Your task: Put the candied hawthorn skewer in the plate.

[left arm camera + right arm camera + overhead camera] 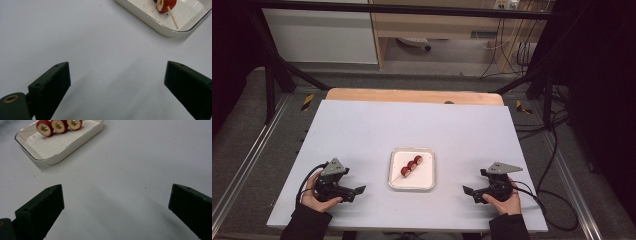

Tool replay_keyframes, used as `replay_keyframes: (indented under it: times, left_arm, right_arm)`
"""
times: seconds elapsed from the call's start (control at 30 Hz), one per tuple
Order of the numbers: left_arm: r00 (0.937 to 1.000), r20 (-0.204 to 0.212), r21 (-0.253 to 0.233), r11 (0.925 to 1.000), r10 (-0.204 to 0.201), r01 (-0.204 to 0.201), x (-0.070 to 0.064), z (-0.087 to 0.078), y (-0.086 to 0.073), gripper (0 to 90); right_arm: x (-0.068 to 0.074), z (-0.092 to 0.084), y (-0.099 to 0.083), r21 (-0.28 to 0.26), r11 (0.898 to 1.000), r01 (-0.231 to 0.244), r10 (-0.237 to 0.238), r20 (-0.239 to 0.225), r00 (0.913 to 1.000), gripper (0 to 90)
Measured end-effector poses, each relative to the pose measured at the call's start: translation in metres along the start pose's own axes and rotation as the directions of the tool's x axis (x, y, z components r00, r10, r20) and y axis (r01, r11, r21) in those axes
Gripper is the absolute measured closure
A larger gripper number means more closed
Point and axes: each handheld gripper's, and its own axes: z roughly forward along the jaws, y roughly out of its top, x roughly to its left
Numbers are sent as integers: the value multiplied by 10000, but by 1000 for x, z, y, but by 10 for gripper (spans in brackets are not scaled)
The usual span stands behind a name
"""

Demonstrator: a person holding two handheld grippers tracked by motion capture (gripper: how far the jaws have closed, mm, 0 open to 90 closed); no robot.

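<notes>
A white rectangular tray (pixel 424 181) lies at the middle of the table, and a thin wooden skewer (pixel 411 165) threaded with three red fruit slices rests in it. The tray's near corner (pixel 162 29) and one slice (pixel 166 5) on its stick show at the top right of the left gripper view. From the right gripper view the tray (pixel 75 143) sits top left with all three slices (pixel 59 126). My left gripper (pixel 357 191) rests on the table left of the tray, jaws wide open and empty (pixel 117 87). My right gripper (pixel 467 191) rests to the tray's right, also open and empty (pixel 116 207).
The table has a pale grey top (pixel 412 125) with a wooden strip (pixel 412 95) along its far edge. Black frame bars and cables (pixel 547 130) stand around the table on the carpeted floor. A hand holds each gripper near the front edge.
</notes>
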Motion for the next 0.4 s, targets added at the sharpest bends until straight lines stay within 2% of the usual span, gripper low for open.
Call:
replay_keyframes:
  times: [0.4]
  left_arm:
    - [9999,-3,-8,9999,134,-134,-1,1,-2,68]
  right_arm:
    - [1,0,0,54,10000,-21,21,-35,10000,6]
